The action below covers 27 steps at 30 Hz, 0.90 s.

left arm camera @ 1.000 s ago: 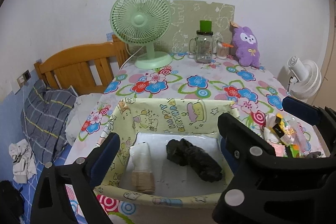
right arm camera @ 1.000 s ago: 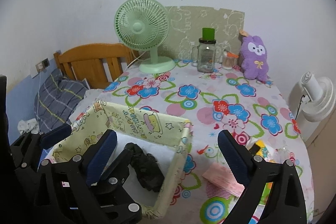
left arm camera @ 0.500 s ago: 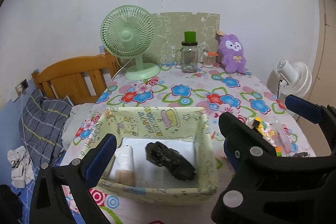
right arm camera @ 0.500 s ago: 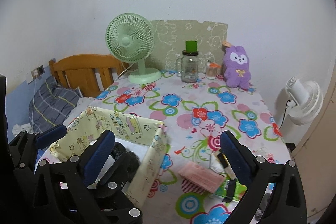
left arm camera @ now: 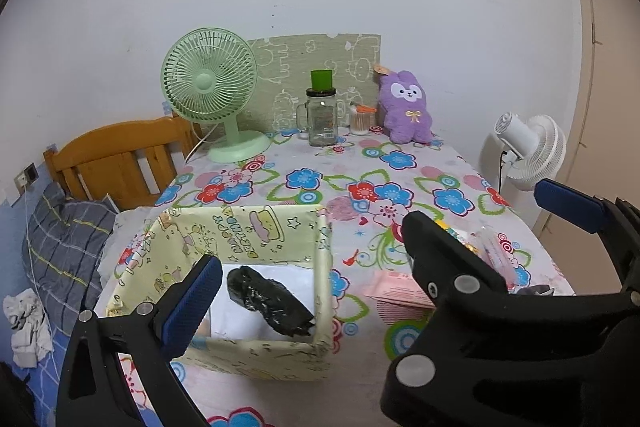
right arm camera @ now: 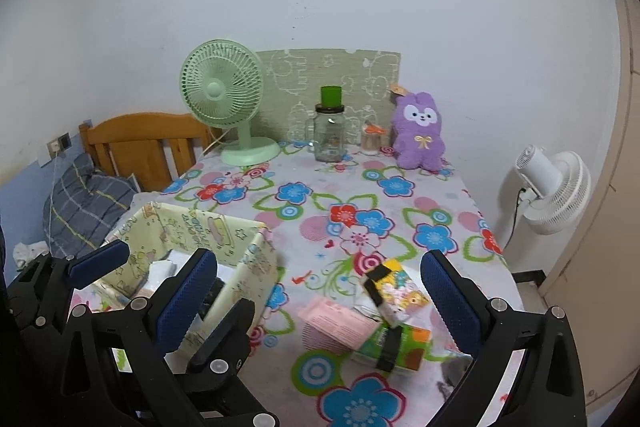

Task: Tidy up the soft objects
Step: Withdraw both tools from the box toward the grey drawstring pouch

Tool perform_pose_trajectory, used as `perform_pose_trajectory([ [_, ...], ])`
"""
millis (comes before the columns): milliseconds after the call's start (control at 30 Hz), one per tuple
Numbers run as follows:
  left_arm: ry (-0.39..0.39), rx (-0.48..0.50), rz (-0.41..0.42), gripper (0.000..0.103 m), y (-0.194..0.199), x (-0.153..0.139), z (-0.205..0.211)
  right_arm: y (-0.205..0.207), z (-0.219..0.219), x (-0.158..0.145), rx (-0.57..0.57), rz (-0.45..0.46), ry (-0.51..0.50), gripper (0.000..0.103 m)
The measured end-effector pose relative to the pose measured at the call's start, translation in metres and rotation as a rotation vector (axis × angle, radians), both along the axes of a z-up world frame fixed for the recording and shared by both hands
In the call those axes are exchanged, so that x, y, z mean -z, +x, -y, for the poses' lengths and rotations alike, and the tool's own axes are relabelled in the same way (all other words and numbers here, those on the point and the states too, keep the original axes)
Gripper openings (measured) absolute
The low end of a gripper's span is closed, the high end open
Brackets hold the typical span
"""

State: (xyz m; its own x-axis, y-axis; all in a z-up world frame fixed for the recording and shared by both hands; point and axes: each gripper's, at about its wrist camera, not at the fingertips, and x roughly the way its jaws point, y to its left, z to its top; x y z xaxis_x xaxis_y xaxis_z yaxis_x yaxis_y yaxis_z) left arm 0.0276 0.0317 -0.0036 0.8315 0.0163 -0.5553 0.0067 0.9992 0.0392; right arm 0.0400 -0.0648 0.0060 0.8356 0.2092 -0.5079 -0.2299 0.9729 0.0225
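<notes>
A pale yellow cartoon-print fabric box (left arm camera: 244, 231) stands at the table's front left and holds a crumpled black soft thing (left arm camera: 268, 301). My left gripper (left arm camera: 308, 291) is open and empty above the box's near right corner. The box also shows in the right wrist view (right arm camera: 200, 227). My right gripper (right arm camera: 320, 291) is open and empty above a pink packet (right arm camera: 336, 323) and a colourful packet pile (right arm camera: 396, 315) at the front right. A purple plush bunny (left arm camera: 406, 107) sits at the far edge; it also shows in the right wrist view (right arm camera: 418, 131).
A green desk fan (left arm camera: 212, 91), a glass jar with a green cap (left arm camera: 322, 115) and a small jar (left arm camera: 362, 119) stand at the back. A white floor fan (left arm camera: 528, 147) is right of the table. A wooden bed head (left arm camera: 116, 155) and pillow are on the left.
Both grippers have pulled back and risen from the box. The view now takes in more of the table and the packets at the front right. Both stay open.
</notes>
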Motion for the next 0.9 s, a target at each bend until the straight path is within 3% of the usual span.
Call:
perform_pose_trajectory([
  [100,0.022,-0.028,0.007,0.103,-0.001,0.003,0.011,-0.002,0.01,0.003,0.027,-0.001,-0.004,0.103],
  [400,0.005,0.075,-0.02,0.103,-0.003,0.015,0.044,-0.007,0.042,0.015,0.078,-0.009,-0.021,0.103],
  [900,-0.032,0.165,-0.053,0.103,-0.002,0.03,0.084,-0.017,0.083,0.029,0.156,0.01,-0.013,0.103],
])
